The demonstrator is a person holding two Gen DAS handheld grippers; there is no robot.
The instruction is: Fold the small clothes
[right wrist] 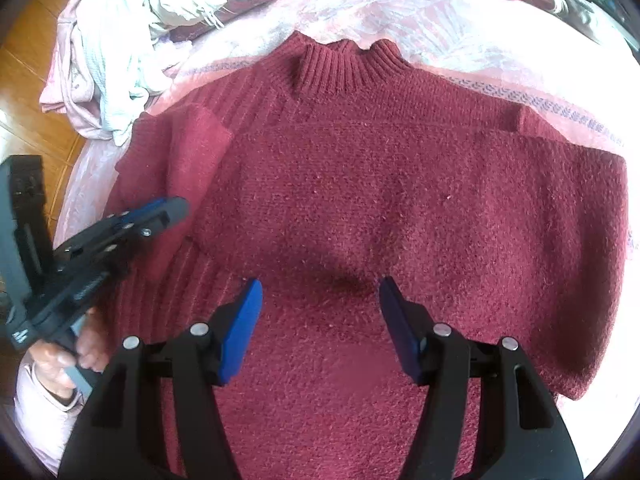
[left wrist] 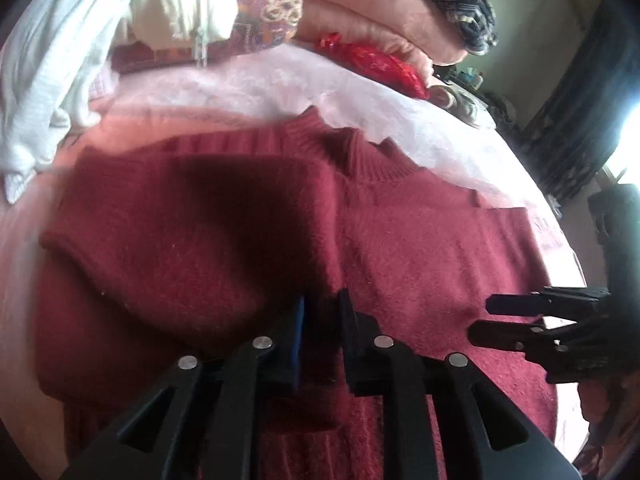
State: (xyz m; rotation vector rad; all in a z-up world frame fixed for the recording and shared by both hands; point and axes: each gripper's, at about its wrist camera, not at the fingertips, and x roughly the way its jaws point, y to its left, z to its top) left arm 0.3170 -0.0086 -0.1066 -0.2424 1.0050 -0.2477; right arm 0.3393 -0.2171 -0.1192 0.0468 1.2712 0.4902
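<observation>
dark red sweater (right wrist: 380, 200) lies flat across mid-frame, collar at the top. right gripper (right wrist: 320, 320) hovers bottom centre, jaws apart and empty. left gripper (right wrist: 160, 210) at left edge over the folded sleeve.

Left gripper (left wrist: 322, 312) tilts steeply downward, jaws a narrow slit apart, nothing between them. Right gripper (right wrist: 320, 300) angles down alongside, jaws spread wide and empty. A hand (right wrist: 68, 356) clutches the left handle.

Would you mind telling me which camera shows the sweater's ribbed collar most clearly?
The right wrist view: the collar is sharp, well lit and centred. The left wrist view shows it smaller and blurred.
</observation>
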